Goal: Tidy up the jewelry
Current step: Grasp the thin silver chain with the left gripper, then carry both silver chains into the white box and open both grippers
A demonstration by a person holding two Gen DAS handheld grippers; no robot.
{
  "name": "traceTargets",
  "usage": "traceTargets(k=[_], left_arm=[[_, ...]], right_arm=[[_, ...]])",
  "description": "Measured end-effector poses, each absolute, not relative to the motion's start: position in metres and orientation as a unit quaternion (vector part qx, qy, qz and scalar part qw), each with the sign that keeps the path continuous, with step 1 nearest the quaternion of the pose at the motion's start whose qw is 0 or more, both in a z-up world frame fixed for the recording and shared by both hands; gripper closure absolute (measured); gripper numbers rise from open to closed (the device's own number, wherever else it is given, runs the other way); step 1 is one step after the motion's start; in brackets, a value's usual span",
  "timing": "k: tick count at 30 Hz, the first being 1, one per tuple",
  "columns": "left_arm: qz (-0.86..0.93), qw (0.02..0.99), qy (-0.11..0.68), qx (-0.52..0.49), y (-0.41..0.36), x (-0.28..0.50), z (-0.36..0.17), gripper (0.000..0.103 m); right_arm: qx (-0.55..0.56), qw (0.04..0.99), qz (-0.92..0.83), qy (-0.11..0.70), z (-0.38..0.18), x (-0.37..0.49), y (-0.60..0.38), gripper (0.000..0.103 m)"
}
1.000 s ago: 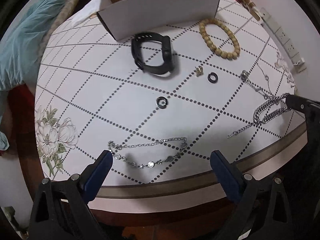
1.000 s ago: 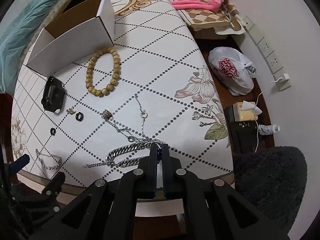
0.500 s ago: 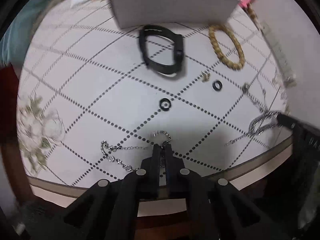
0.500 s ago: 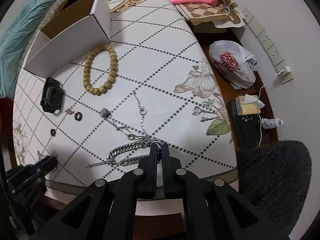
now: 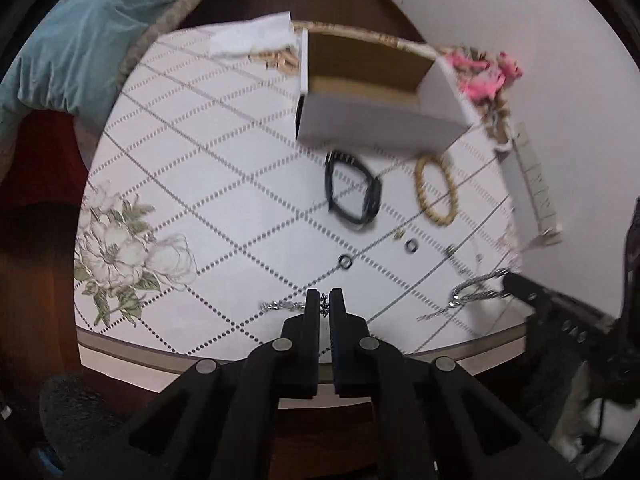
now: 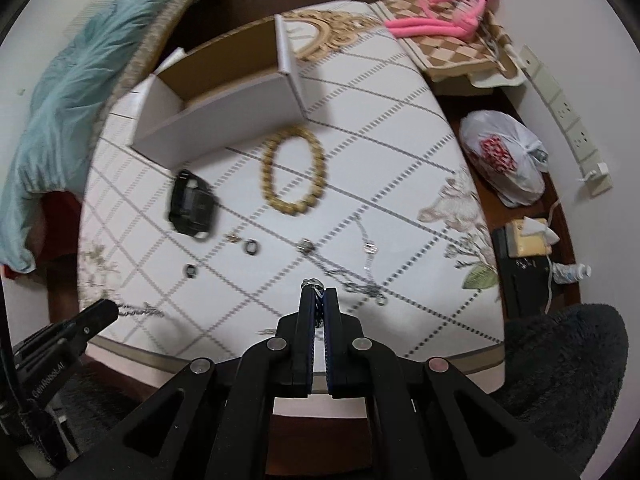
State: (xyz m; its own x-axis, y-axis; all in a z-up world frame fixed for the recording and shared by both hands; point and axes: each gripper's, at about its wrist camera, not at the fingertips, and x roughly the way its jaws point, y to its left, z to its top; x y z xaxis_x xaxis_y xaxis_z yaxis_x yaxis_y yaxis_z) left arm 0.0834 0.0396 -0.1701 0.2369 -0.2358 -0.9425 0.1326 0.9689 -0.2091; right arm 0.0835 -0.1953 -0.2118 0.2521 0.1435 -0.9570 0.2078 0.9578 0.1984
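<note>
Two claws are clenched: left claw [image 5: 325, 300] pinches a thin chain bracelet [image 5: 280, 305], right claw [image 6: 319, 298] a heavier curb chain [image 6: 314, 283]. Both chains look limp and slippery, trailing beside the tips; the box [image 6: 224, 120] sits far ahead.

A home: bedding [image 6: 76, 80], plush toy [image 6: 448, 8], floral tablecloth [image 6: 400, 128].

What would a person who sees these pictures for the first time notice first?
Probably the two black grippers: the left gripper is shut on a thin silver chain at the near table edge, and the right gripper is shut on a thick silver chain. Behind them, an open white box stands at the far side, with a wooden bead bracelet and a black watch lying before it.
</note>
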Motion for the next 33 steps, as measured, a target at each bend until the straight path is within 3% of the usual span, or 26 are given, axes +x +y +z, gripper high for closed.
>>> traceTargets(k=[10,20,25,33], left_arm=[[-0.148,0.809,0.564,-0.072,0.011,0.122,-0.116,0.101],[-0.183,0.821,0.534,-0.084,-0.004,0.202,-0.077,0.101],[-0.183,0.816,0.541,-0.083,-0.007,0.253,-0.085,0.101],[-0.187,0.778,0.591,-0.102,-0.006,0.315,-0.139,0.101]], right_arm=[[0.159,0.806,0.036,0.569,-0.150,0.114,-0.188,0.099],[0.122,0.842,0.067,0.521,-0.085,0.198,-0.181,0.099],[0.103,0.838,0.064,0.533,-0.089,0.245,-0.177,0.099],[0.090,0.807,0.069,0.579,-0.142,0.305,-0.168,0.099]])
